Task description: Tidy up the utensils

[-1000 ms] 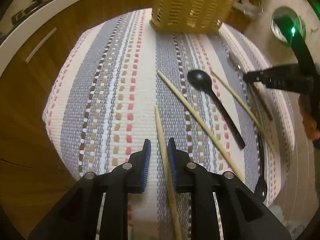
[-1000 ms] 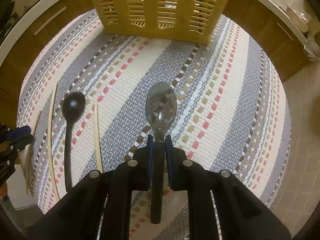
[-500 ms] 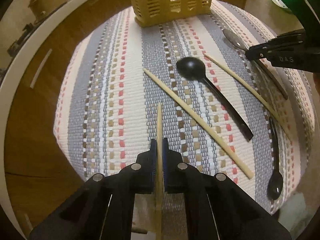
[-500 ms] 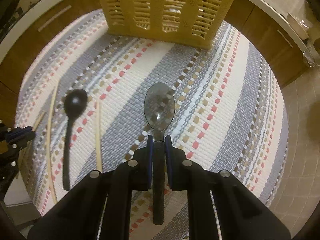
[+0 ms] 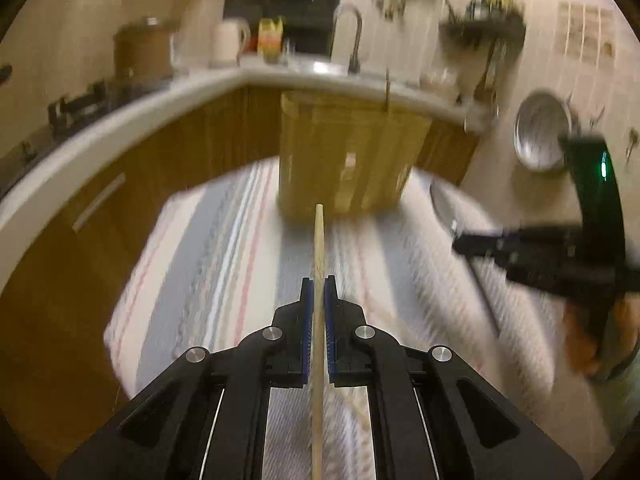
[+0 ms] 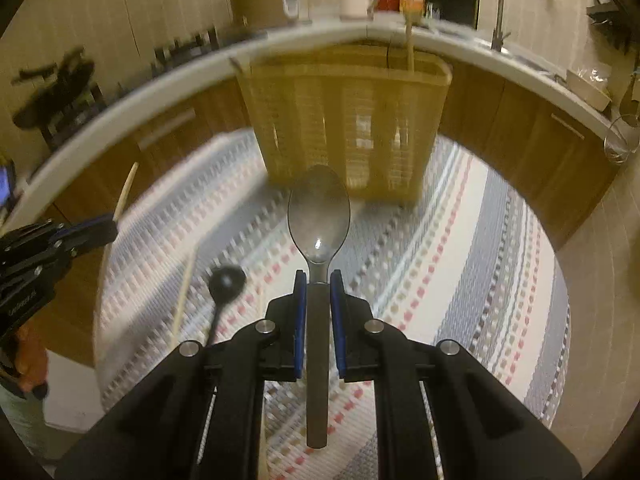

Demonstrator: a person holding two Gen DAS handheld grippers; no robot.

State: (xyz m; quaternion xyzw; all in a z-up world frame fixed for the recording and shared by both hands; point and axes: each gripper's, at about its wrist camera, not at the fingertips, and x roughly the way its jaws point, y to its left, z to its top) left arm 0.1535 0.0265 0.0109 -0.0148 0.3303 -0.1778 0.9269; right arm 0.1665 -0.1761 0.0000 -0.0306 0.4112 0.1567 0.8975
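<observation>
Wooden chopstick [image 5: 319, 248] and steel spoon [image 6: 319, 216] clamped, facing basket [image 6: 346, 120].

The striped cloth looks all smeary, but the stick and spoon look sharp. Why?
Left wrist view: cloth and yellow basket streak with motion blur, while the chopstick in the jaws stays crisp. Right wrist view: same smear on the cloth, spoon sharp; warm dim light, fisheye bends the counter.
</observation>
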